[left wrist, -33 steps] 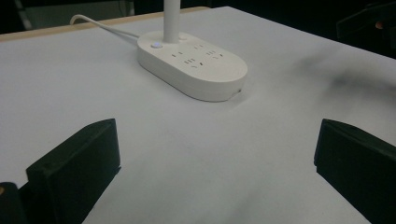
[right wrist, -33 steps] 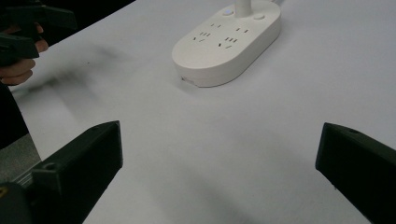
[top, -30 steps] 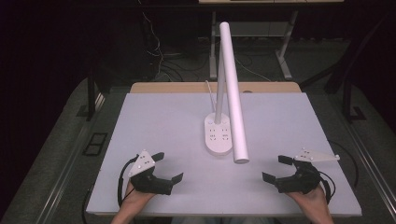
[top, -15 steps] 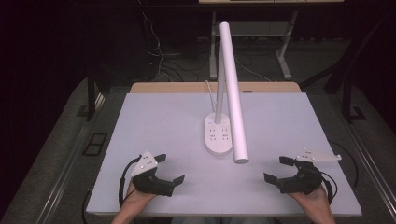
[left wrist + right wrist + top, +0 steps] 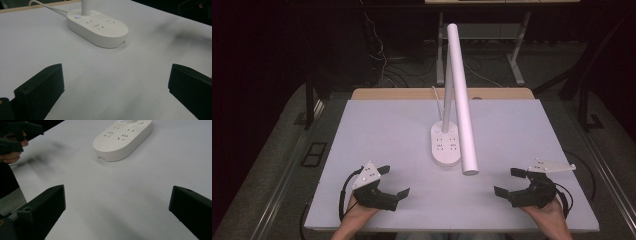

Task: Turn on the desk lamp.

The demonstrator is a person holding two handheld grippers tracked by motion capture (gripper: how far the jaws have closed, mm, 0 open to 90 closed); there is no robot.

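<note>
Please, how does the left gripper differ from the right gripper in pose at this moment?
In the high view, the left gripper sits nearer the table's middle; the right gripper sits near the right edge. The left gripper's grey plate tilts up like a tent; the right gripper's plate lies flatter, pointing right. Both are open, empty, aimed inward toward the lamp base.

The oval plastic power-strip base (image 5: 446,145) at the frame's centre is white with small dark socket slots, and the long round lamp tube (image 5: 460,97) is white too. The flat table top (image 5: 382,130) is pale grey, and both two-jaw grippers (image 5: 392,181) (image 5: 507,181) are black.
</note>
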